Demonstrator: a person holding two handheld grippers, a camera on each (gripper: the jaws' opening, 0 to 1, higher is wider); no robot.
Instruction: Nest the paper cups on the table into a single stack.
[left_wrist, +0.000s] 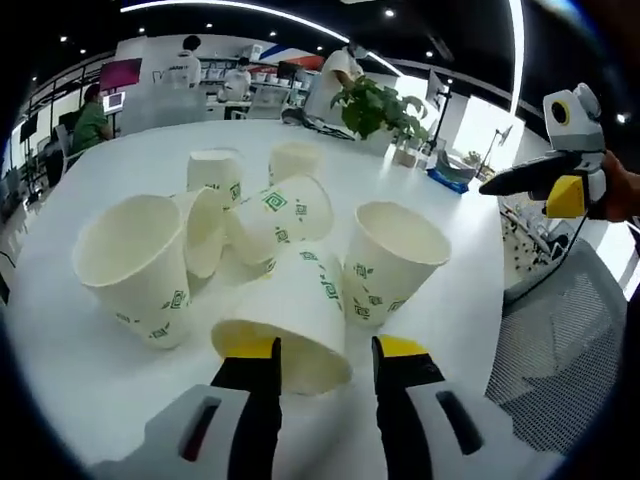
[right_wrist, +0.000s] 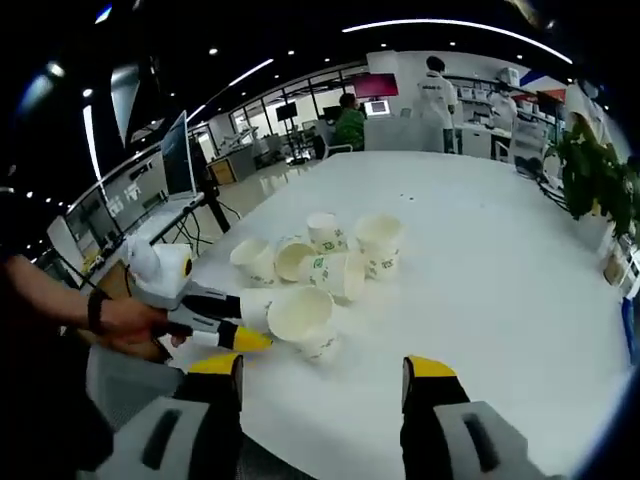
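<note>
Early going here: the paper cups (left_wrist: 275, 215) sit scattered in a loose cluster on the white surface (left_wrist: 120, 390), some upright, some tipped over, with no proper stack built yet, so nearly all the nesting is left. The left gripper (left_wrist: 325, 355) has its fingers spread, and a tipped cup (left_wrist: 290, 320) lies right between the tips, not yet squeezed. The right gripper (right_wrist: 325, 368) hangs open too, well back from the cluster, holding nothing.

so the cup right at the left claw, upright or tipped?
Tipped. The cup lies on its side on the table, open mouth facing the left claw; the jaws stand open either side of its rim.
</note>
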